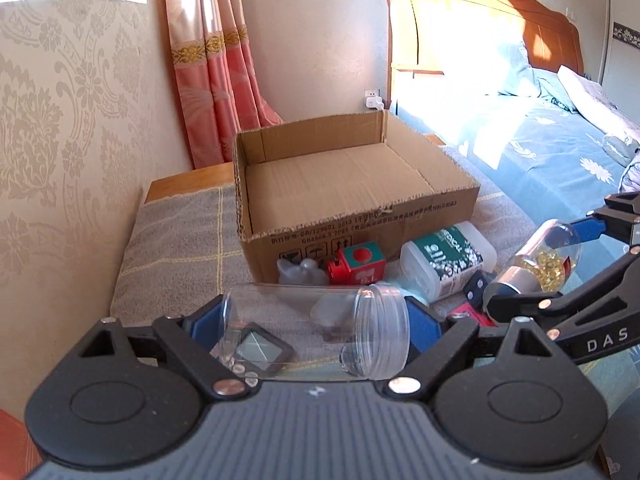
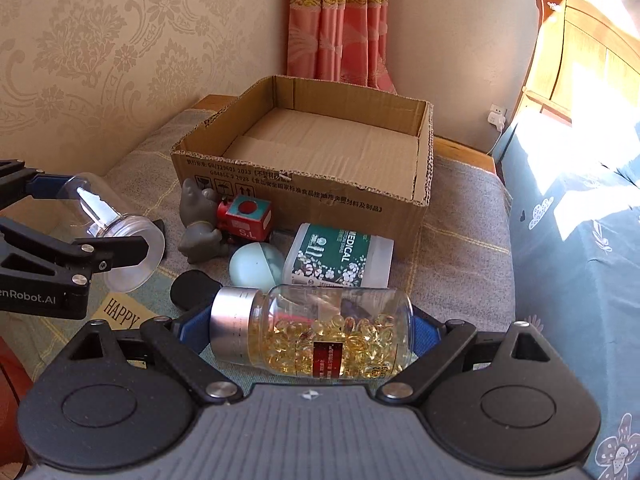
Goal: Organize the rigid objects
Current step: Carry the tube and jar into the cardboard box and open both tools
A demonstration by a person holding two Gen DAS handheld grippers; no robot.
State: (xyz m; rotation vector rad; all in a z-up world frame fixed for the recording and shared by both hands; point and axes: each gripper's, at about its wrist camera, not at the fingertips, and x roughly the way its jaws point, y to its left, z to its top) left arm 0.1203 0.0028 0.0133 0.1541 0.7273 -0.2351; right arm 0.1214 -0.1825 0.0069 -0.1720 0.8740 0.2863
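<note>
We hold two containers above a cloth-covered surface (image 2: 460, 248) beside a bed (image 1: 560, 152), each gripper's jaws spread wide and clamped on its load. The left gripper (image 1: 316, 328) grips an empty clear jar (image 1: 320, 332) lying crosswise between its blue pads, the mouth toward 3 o'clock; through the glass we see a small digital timer (image 1: 256, 348) on the cloth below. The right gripper (image 2: 312, 332) grips a clear bottle of yellow capsules (image 2: 320, 332), also crosswise, its silver cap toward 9 o'clock. Beneath and just beyond the bottle, at 12 o'clock in the right wrist view, lie a pale green ball (image 2: 256, 266) and a white container with a green "MEDICAL" label (image 2: 340, 256), close together; a card reading "HAPPY" (image 2: 124, 312) sits at 9 o'clock. Farther on, a red toy train (image 2: 246, 218) and a grey figurine (image 2: 200, 224) touch one another just in front of an open cardboard box (image 2: 304, 184), whose inside shows only bare cardboard. Beyond the box, at 12 o'clock, a pink curtain (image 2: 340, 20) hangs against patterned wallpaper.
</note>
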